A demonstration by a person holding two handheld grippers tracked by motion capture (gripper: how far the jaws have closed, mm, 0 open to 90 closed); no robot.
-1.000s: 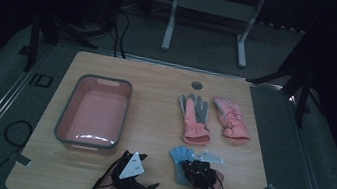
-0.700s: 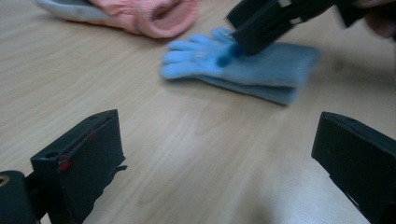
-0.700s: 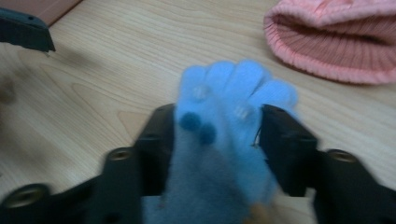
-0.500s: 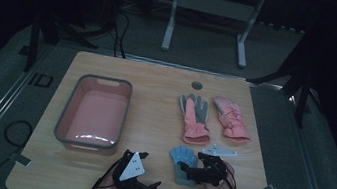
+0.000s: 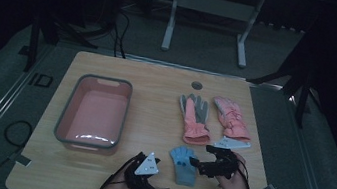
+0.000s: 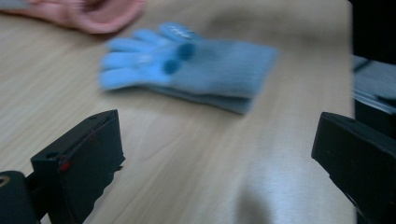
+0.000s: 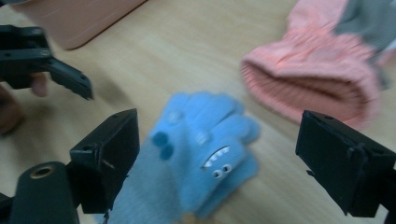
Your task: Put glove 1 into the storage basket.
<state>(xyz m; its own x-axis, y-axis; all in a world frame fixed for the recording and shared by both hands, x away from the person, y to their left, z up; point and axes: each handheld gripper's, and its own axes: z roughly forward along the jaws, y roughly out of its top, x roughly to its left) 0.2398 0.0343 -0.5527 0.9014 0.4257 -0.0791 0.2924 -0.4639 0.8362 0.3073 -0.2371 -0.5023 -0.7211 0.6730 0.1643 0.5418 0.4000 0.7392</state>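
A tub [image 5: 93, 112] sits on the left half of the table [image 5: 157, 88], and two big gloves [image 5: 213, 117] lie side by side on the right half, cuffs towards the person. Nearer the person, in front of the left one of that pair, a small glove [image 5: 185, 164] lies flat on the wood. The left gripper [image 5: 146, 178] is just to its left at the near edge and the right gripper [image 5: 206, 165] just to its right.

High view dim, surroundings near black; both gripper views brighter, motion-blurred, soft table glare.
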